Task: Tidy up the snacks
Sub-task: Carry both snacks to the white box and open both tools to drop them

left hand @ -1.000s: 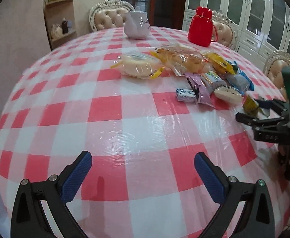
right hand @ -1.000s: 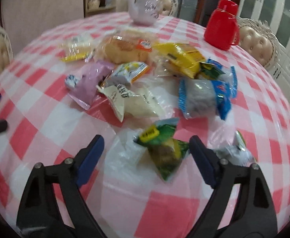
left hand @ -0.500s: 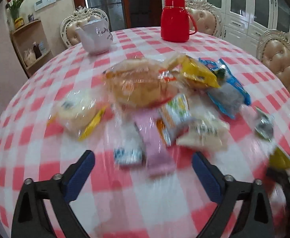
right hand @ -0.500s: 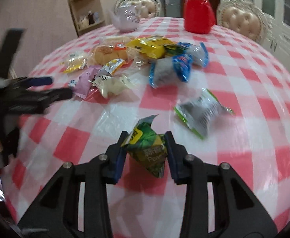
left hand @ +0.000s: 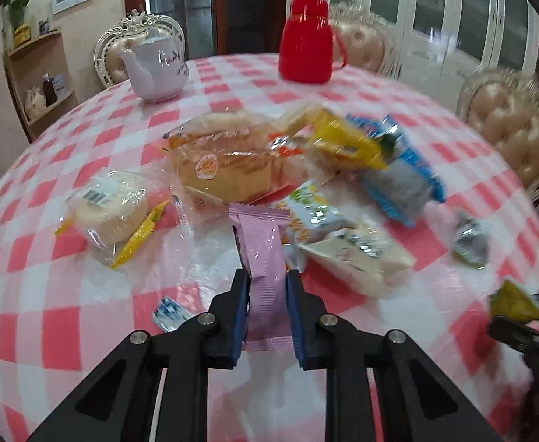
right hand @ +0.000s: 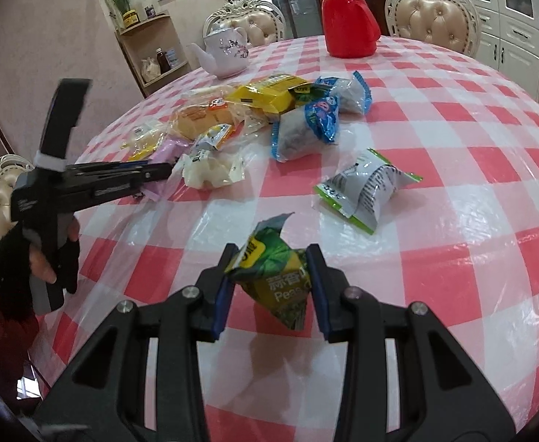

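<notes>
A heap of wrapped snacks lies on the checked tablecloth: bread in clear wrap, a round cake, a yellow pack and a blue pack. My left gripper is shut on a pink packet at the heap's near edge; the right wrist view shows this left gripper side-on, held by a gloved hand. My right gripper is shut on a green pea packet, held just above the cloth. A white and green packet lies alone beyond it.
A red thermos and a white teapot stand at the far side of the round table. Padded chairs ring it. A wooden shelf stands against the wall. A small blue and white candy lies beside my left fingers.
My left gripper moved in to the snack heap and closed on the pink packet. My right gripper closed on the green pea packet and swung round with it.
</notes>
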Motion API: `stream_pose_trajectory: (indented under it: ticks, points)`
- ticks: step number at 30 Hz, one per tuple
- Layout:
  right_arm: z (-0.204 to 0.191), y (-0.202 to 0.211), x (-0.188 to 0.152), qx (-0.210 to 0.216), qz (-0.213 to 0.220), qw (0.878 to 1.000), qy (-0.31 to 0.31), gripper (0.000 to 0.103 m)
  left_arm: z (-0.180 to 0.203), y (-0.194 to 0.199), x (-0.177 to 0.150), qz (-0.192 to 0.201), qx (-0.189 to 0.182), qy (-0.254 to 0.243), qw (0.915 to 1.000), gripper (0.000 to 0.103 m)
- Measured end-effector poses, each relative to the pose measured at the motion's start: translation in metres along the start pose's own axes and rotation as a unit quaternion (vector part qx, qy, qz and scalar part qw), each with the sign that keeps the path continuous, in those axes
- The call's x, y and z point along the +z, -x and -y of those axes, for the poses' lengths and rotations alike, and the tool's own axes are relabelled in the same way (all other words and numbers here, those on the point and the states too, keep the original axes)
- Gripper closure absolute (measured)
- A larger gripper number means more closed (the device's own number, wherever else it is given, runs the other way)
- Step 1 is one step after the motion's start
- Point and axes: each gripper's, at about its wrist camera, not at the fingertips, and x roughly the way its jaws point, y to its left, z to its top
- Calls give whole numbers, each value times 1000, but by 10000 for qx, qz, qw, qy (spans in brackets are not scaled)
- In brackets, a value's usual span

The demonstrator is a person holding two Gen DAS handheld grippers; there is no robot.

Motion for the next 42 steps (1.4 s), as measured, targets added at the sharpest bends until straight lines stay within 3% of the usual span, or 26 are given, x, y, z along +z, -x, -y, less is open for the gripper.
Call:
stream_pose_trajectory:
  ticks: [5,20,25,36,42]
  points:
    - [2,-1,0,-66,-19,10000,-55,62,-6,22,-22,227,-291,527,9979,81]
    - [-17,-8,-1,-912,-178,9951,340,62,-40,72,-70,573,97,1080,9925,81]
    - [-45,-17,-4,-930,-258,9940,515,62,-60,98,-92,642,275,1214,9901,81]
    - [-139,-37,-6,148,-382,9942,992,62,-122,147,-155,547,757,1749,9801,81]
    - [-198,-57,-12,731,-616,9872,1276,62,-154,176,-184,615,1047,2108,9700,81]
